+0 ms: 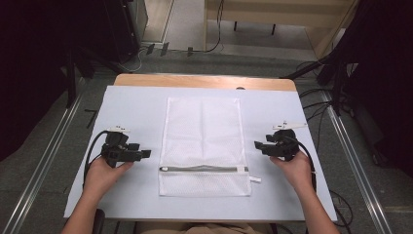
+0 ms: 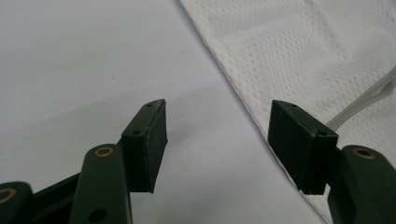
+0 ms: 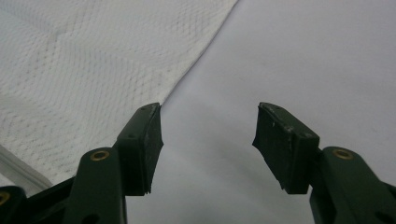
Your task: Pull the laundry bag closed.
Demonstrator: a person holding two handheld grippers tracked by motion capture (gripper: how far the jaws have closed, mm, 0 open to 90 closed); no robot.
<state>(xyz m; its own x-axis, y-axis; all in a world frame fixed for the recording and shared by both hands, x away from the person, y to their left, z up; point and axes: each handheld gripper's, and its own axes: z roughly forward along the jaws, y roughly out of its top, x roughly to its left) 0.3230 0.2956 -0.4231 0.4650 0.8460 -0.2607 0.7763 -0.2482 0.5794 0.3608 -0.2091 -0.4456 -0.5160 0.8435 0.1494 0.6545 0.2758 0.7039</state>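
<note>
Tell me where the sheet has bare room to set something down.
Bare sheet lies between each gripper and the mesh bag's long edges, and along the far strip. The left gripper and right gripper crowd the bag's sides near the zipper.

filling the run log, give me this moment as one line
left gripper: open, beside bag's left edge | right gripper: open, beside its right edge | mesh laundry bag: flat, zipper closed, untouched

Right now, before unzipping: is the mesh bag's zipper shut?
Shut: the zipper runs as one closed grey line across the mesh bag, pull at its right end.
</note>
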